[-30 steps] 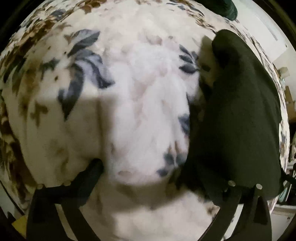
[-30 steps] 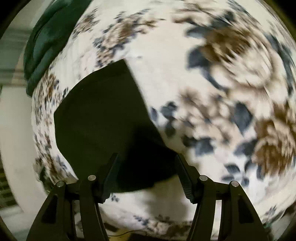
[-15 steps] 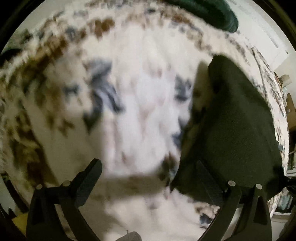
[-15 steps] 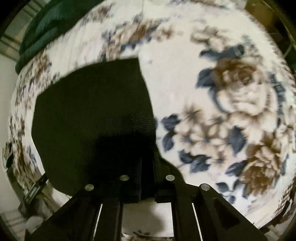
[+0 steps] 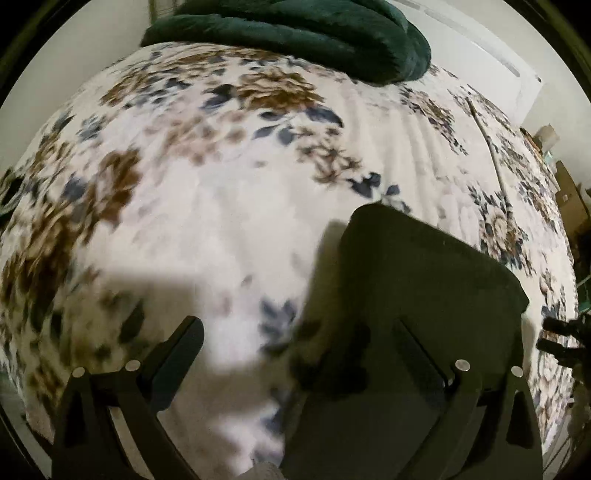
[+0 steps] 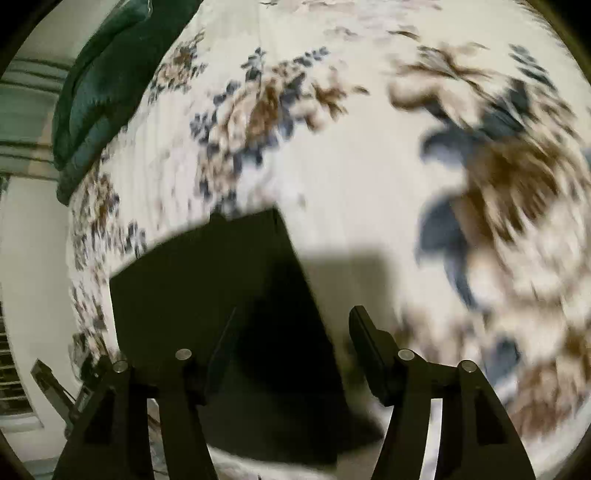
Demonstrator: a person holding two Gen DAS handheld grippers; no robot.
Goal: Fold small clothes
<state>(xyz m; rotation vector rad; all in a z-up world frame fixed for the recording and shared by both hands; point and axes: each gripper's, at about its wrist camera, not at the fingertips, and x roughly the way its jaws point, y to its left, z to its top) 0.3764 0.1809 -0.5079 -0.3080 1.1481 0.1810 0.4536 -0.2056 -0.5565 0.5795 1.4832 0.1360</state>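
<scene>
A small dark folded garment (image 5: 424, 280) lies flat on the floral bedspread (image 5: 221, 184), a rough rectangle. In the left wrist view it fills the lower right; my left gripper (image 5: 295, 336) is open above its left edge, the right finger over the cloth, the left finger over the bedspread. In the right wrist view the garment (image 6: 207, 280) lies at lower left; my right gripper (image 6: 295, 325) is open above its right edge, holding nothing.
A dark green folded blanket (image 5: 295, 33) lies at the head of the bed, also in the right wrist view (image 6: 96, 85). A white wall (image 6: 29, 258) and the bed's edge are to the left there. Furniture (image 5: 569, 199) stands beyond the bed's right side.
My right gripper was shut on the garment's edge half a second ago and is now open. Both grippers have pulled back from the bed, so more bedspread shows.
</scene>
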